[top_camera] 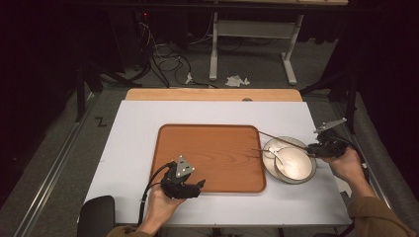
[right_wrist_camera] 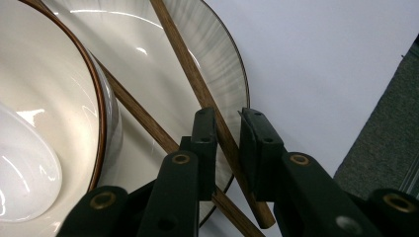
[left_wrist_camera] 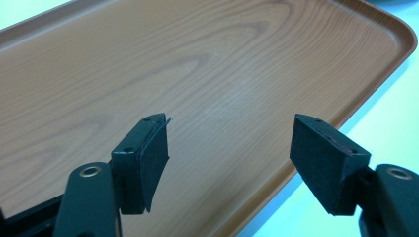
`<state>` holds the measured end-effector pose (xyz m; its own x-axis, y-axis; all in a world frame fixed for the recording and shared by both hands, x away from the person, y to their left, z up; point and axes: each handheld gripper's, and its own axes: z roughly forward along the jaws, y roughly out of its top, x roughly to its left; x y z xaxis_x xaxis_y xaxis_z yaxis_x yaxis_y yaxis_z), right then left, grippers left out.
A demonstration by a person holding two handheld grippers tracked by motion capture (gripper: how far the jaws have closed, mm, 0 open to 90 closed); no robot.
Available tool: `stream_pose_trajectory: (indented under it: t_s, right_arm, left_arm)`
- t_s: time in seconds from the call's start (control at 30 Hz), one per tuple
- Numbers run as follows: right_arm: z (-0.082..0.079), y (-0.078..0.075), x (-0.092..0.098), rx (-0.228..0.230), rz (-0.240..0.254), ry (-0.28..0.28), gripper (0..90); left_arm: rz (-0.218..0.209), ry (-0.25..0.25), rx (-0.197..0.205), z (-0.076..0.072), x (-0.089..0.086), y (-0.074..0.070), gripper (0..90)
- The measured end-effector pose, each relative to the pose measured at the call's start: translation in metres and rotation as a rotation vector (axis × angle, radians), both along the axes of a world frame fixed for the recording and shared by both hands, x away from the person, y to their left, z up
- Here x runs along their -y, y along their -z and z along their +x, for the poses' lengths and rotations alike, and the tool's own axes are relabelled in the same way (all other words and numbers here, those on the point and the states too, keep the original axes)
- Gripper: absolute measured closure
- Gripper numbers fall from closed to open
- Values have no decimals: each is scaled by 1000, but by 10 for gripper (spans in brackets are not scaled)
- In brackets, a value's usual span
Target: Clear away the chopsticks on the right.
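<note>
Straddling one wooden chopstick (right_wrist_camera: 197,94), the right claw (right_wrist_camera: 228,133) has its jaws nearly pressed on it at the plate (right_wrist_camera: 225,74) rim; the stick's long axis runs far-left toward the tray (top_camera: 212,148), where the left claw (left_wrist_camera: 230,158) hovers spread, well apart

Table (top_camera: 133,148): white top, wood strip (top_camera: 212,94) along far edge.
Tray (top_camera: 207,126): wood-grain, raised rim, centre of table, nothing on it.
Plate (top_camera: 310,148): just right of tray, dark rim.
Bowl (top_camera: 296,165): white, sits on plate.
Chopsticks (top_camera: 274,136): two, wooden, lie across plate, tips reach left toward tray.
Floor beyond table: grey, tangled cables (top_camera: 170,61), crumpled paper (top_camera: 236,80), white desk frame (top_camera: 252,29).
Black seat (top_camera: 96,215): near left corner.
</note>
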<state>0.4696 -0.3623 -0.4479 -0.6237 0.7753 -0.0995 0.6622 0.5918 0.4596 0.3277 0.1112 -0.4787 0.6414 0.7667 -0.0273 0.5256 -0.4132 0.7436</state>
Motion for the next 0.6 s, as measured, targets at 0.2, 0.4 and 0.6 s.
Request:
stream_pose_trajectory:
  t_s: [0.2, 0.4, 0.6]
  right_arm:
    - [0, 0, -3, 6, -21, -4, 826]
    - [-1, 0, -2, 3, -28, -3, 836]
    - [1, 2, -4, 8, -43, -9, 839]
  left_arm:
    - [-2, -3, 1, 0, 0, 0, 310]
    - [-3, -4, 0, 0, 0, 0, 311]
    - [-7, -7, 4, -1, -2, -1, 312]
